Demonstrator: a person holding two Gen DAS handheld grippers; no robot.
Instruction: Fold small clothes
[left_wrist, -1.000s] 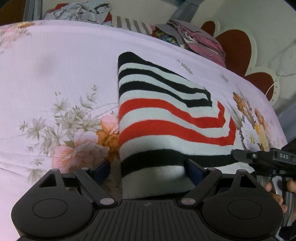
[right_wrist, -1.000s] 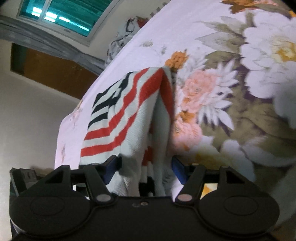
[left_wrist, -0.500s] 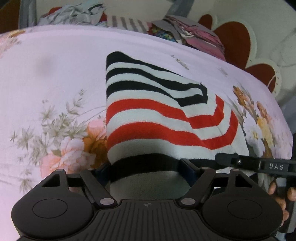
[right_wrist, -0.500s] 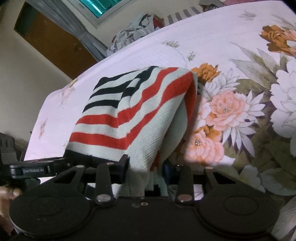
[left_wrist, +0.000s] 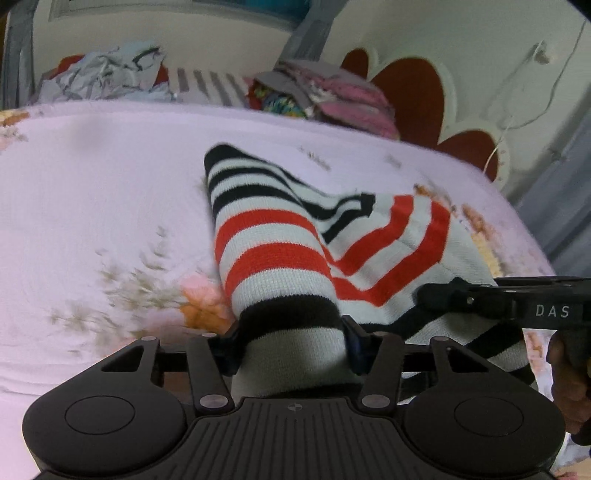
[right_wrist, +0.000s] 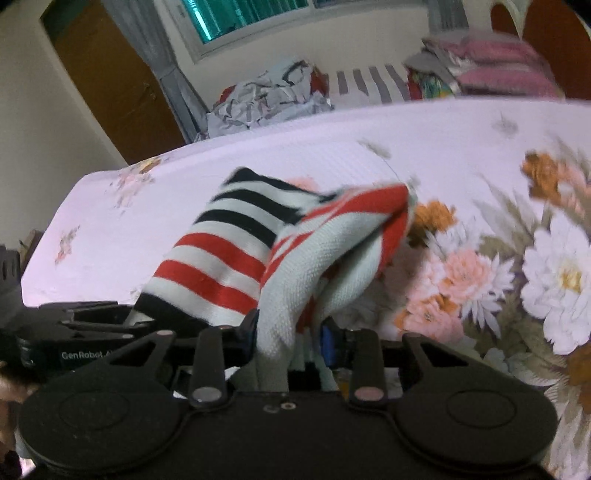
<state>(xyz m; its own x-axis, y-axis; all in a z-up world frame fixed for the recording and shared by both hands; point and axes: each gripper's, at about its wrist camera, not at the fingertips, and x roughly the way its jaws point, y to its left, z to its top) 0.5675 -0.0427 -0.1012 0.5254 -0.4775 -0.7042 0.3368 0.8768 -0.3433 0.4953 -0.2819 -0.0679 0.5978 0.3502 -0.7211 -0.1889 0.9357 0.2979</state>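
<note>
The striped knit garment (left_wrist: 280, 266) is pinched at its near edge by the left gripper (left_wrist: 291, 345) and right gripper (right_wrist: 290, 338), whose jaws have just been closing onto it; the lifted edge is to be carried over toward the far edge.

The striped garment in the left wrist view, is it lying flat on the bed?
No, the striped garment is bunched and lifted off the bed.
</note>
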